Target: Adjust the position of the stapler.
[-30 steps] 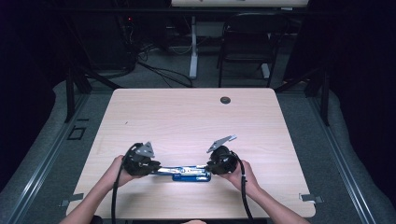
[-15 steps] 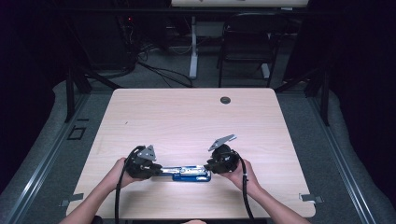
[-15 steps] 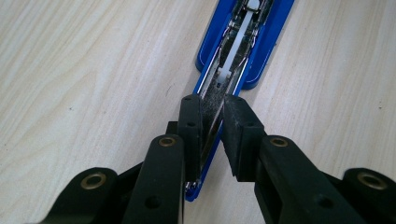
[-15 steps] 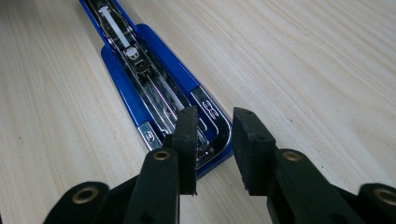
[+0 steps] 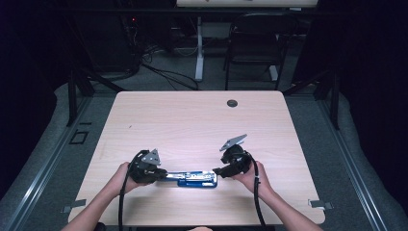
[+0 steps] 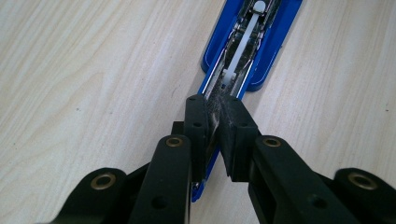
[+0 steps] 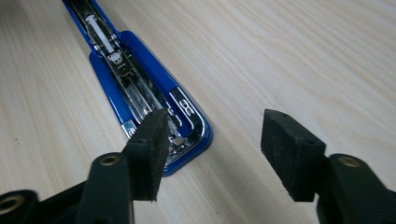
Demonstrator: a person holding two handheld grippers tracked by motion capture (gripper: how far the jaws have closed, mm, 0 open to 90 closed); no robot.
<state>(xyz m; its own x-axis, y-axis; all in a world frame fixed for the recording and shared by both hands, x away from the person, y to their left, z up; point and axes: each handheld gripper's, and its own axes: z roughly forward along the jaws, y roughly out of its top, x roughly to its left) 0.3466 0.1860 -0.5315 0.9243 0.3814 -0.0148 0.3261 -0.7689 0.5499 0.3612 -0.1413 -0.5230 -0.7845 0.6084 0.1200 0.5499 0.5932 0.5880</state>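
**Stapler laid open flat, left end pinned, right gripper hanging loose**

So compared to a second ago, not much has shifted in the high view: the blue stapler [image 5: 195, 178] sits in the same spot near the bottom middle of the frame, both hands about where they were. The left gripper [image 5: 161, 175] looks like it nudged slightly inward and lower, that's about it.

In the left gripper view its fingers [image 6: 233, 135] are nearly closed, pinching the thin metal arm of the stapler, with the blue base running off toward the upper right of that frame. The staple channel is exposed, white pusher visible inside. The right gripper [image 5: 217, 170] is a different story: in its own view the fingers [image 7: 149, 149] stand wide apart, gripping nothing, one pad just over the rounded blue end, the other out over bare wood.

My read is the left side is acting as the anchor while the right lines up for its next move on the open magazine. Nothing's committed on that side yet.

Room-wise it's easy. The tabletop [image 5: 192, 125] is bare across the whole upper half apart from a small dark grommet [image 5: 232, 103] near the far edge, well away. The one thing to watch is the near edge at the bottom of the frame, since the stapler lies fairly close to it. Left and right edges are well clear.
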